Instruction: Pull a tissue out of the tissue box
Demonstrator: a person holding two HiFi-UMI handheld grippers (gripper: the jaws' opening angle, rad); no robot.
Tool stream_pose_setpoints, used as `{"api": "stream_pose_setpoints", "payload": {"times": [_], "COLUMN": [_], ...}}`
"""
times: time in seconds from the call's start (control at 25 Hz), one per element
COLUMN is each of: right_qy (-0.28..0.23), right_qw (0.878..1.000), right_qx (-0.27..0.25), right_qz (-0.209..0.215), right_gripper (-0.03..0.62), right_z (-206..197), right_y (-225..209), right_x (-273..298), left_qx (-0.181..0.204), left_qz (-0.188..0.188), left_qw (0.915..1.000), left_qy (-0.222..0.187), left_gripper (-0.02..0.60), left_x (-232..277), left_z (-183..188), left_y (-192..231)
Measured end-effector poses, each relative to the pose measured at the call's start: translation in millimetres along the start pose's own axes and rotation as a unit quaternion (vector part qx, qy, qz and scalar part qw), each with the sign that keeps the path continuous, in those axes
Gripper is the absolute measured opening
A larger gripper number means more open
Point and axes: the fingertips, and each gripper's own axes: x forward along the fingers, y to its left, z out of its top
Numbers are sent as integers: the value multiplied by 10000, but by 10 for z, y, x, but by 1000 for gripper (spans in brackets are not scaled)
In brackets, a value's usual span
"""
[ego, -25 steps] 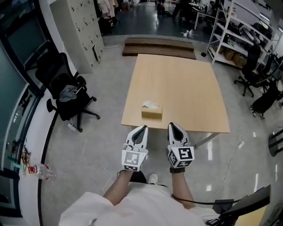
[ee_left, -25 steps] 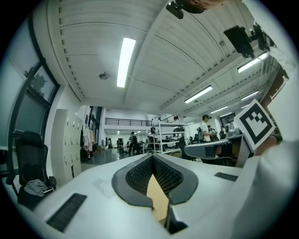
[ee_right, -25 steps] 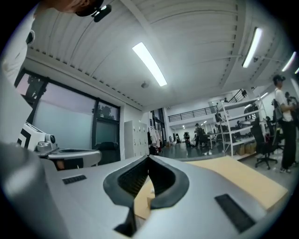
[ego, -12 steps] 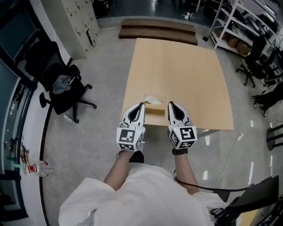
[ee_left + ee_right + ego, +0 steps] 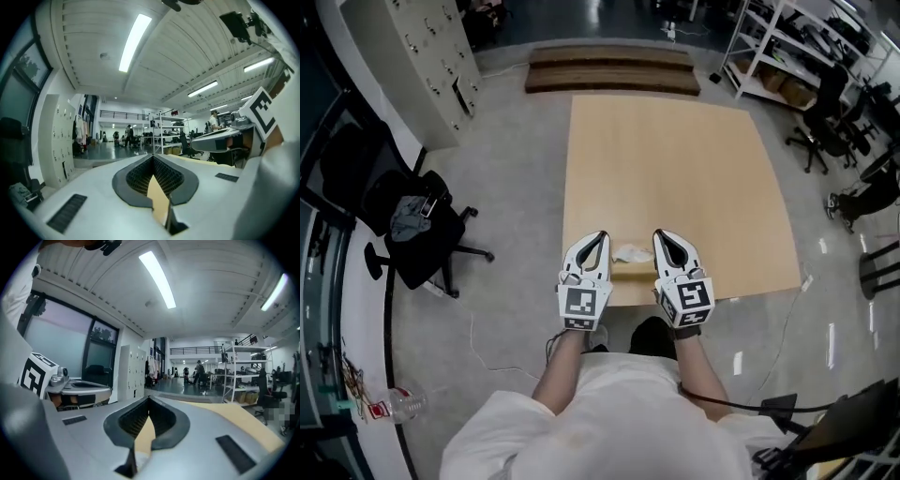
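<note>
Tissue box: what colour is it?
The tissue box is light tan, like cardboard; the head view shows it best.

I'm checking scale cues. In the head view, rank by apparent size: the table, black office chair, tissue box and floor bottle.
1. table
2. black office chair
3. tissue box and bottle: both look small and alike, and the box only partly shows, so I leave them unranked.

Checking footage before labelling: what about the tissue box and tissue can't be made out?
Tissue box: head view, ends covered by left gripper and right gripper.
Tissue: head view, too small to show its folds.
Gripper views: neither shows; each gripper's body fills the lower picture.
</note>
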Motion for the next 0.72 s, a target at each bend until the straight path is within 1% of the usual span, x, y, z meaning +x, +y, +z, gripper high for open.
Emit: {"api": "stream_pose_setpoints", "payload": {"times": [0.08, 0.2, 0.4, 0.52, 0.64, 0.72], "right_qy": [262, 644, 1170, 1623, 2085, 2294], "right_qw": [9996, 9977, 9915, 9829, 9706, 9634], "right_qx": [75, 147, 147, 208, 353, 442], "right_qz": [-9, 132, 546, 846, 1154, 1313], "right_gripper": [3, 3, 3, 3, 3, 3], "right_z": [-199, -453, -715, -1034, -1445, -1622], "right_y": [-70, -159, -285, -266, -107, 13], "right_x": [71, 187, 581, 704, 691, 668], "left_qx": [-147, -186, -535, -639, -749, -817], "left_qz": [-116, -281, -215, -155, -38, -15], "left_qw": [9996, 9986, 9953, 9927, 9888, 9857], "left_qy": [214, 396, 775, 1007, 1292, 1476], "left_gripper": [0, 0, 0, 0, 0, 0], "left_x": [165, 324, 573, 666, 656, 651], "left_z": [-183, -302, -643, -882, -1163, -1317], "left_y": [-41, -124, 9, 86, 156, 173]}}
